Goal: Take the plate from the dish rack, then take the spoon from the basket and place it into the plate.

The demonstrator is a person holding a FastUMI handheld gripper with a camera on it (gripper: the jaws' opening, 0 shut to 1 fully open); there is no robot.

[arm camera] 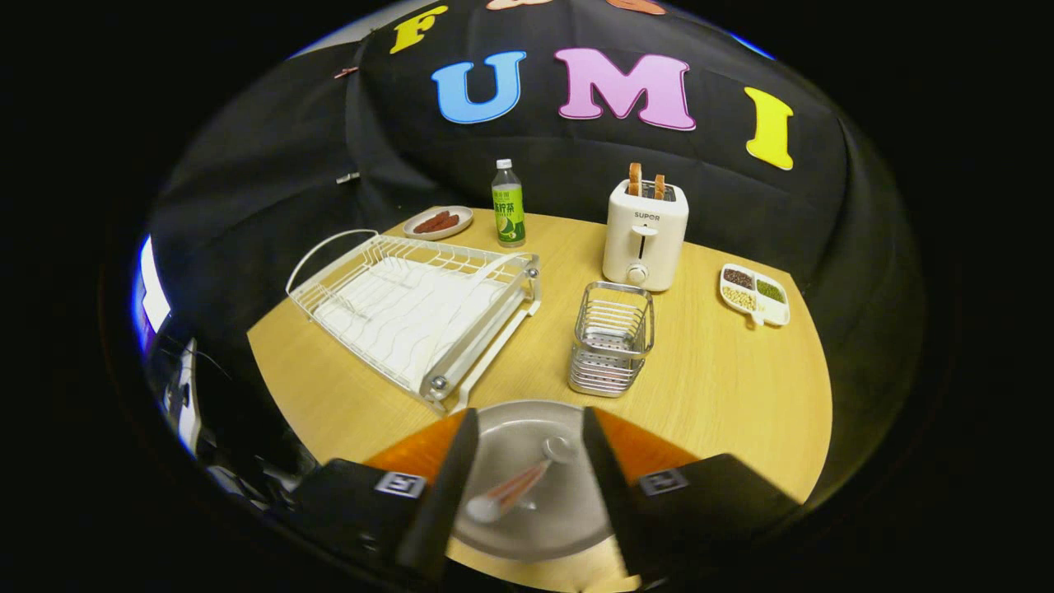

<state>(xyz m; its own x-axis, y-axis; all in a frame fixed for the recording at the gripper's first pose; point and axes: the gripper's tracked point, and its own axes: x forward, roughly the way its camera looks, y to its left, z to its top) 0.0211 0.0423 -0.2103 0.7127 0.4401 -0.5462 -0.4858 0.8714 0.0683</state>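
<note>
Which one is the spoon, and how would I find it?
Start at the white dish rack, then come forward to the grey plate. The spoon lies on it between the open fingers of the hand-held gripper; it alone has an orange handle.

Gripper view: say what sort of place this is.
Likely a staged kitchen tabletop in a recording booth: a dish rack, a toaster holding bread and a wire basket on a wooden table. The gripper is open over a plate holding a spoon.
</note>
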